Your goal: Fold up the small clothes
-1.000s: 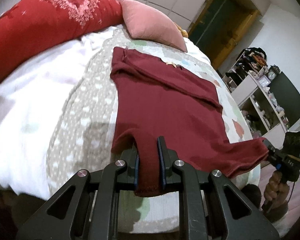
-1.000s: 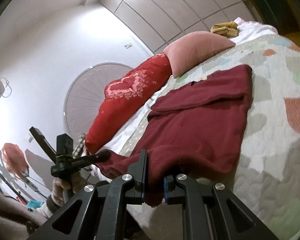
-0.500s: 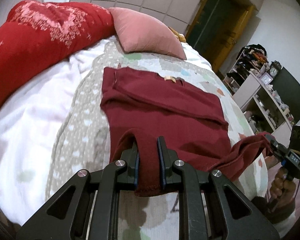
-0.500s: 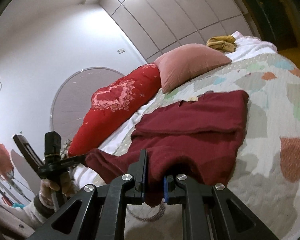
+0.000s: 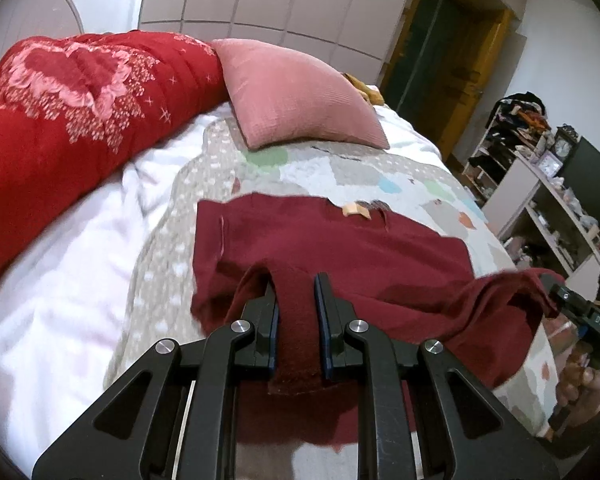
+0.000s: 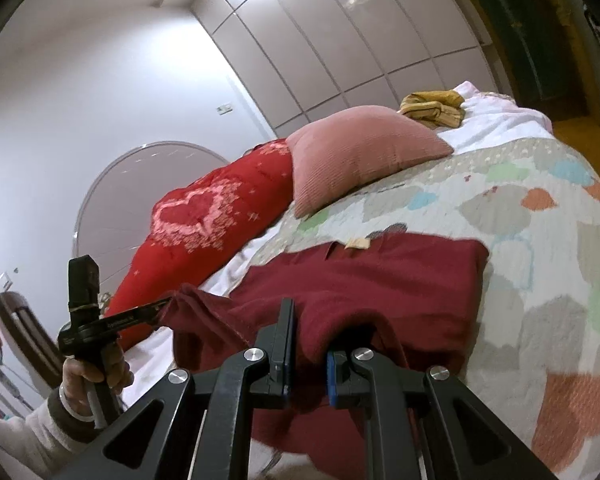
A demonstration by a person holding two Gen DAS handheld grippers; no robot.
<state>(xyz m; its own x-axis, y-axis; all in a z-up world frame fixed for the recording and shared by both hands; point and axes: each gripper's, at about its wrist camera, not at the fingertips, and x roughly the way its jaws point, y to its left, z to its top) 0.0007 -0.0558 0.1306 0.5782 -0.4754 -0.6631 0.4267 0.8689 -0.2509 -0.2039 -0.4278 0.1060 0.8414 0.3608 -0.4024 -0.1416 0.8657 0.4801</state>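
A dark red shirt (image 5: 340, 248) lies on the patterned quilt (image 5: 364, 172), its far part flat and a tan neck label (image 5: 356, 211) showing. My left gripper (image 5: 297, 300) is shut on one corner of the shirt's near hem, which hangs out behind the jaws. My right gripper (image 6: 308, 344) is shut on the other hem corner of the shirt (image 6: 364, 280). Both corners are lifted, so the near half arches over the far half. In the left wrist view the right gripper (image 5: 556, 292) shows at the right edge; in the right wrist view the left gripper (image 6: 164, 308) shows at the left, held by a hand (image 6: 88, 376).
A pink pillow (image 5: 296, 96) and a red heart-patterned duvet (image 5: 72, 112) lie at the head of the bed on a white sheet (image 5: 60, 280). A yellow cloth (image 6: 432, 106) sits behind the pillow. Shelves (image 5: 540, 184) crowded with items stand on the right, wardrobe doors (image 6: 340, 40) behind.
Both grippers have carried the hem corners up and forward toward the neckline. The near half of the shirt now folds over the far half, and the visible flat part has shortened.
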